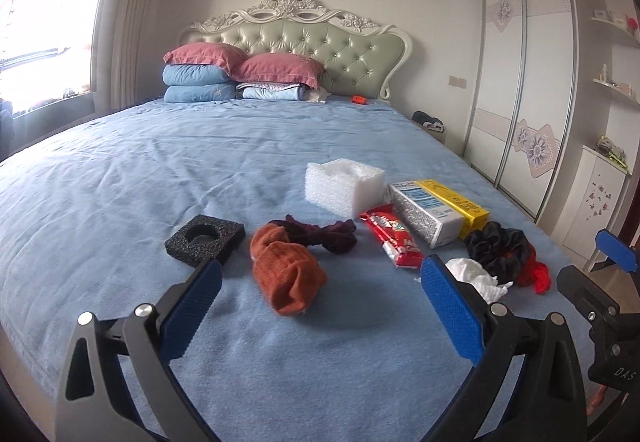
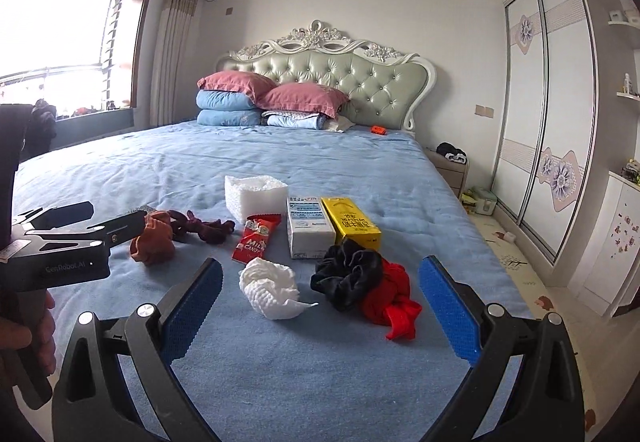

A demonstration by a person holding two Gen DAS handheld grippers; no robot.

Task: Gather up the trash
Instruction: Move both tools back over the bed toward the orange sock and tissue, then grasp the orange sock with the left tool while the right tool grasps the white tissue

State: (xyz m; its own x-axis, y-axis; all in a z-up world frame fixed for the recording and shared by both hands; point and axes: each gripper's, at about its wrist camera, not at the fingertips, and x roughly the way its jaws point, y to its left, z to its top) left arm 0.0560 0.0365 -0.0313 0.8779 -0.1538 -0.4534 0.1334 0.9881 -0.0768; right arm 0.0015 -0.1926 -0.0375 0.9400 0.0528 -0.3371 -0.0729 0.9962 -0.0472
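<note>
Trash and clothes lie on the blue bed (image 1: 120, 181). In the left wrist view: a black foam block (image 1: 205, 240), white foam block (image 1: 344, 185), red candy wrapper (image 1: 392, 240), white-and-yellow carton (image 1: 436, 211), crumpled white tissue (image 1: 476, 278), an orange sock (image 1: 286, 276), dark maroon socks (image 1: 324, 236), black and red cloth (image 1: 504, 254). My left gripper (image 1: 320, 290) is open and empty, just short of the orange sock. In the right wrist view my right gripper (image 2: 320, 296) is open and empty, its fingers either side of the tissue (image 2: 270, 292) and black cloth (image 2: 348, 274), short of them.
Pillows and folded quilts (image 1: 224, 75) are stacked at the headboard. A small orange item (image 1: 359, 99) lies near them. A sliding wardrobe (image 2: 548, 109) stands to the right, a window (image 2: 60, 49) to the left. The left gripper's body (image 2: 68, 250) shows at the right view's left edge.
</note>
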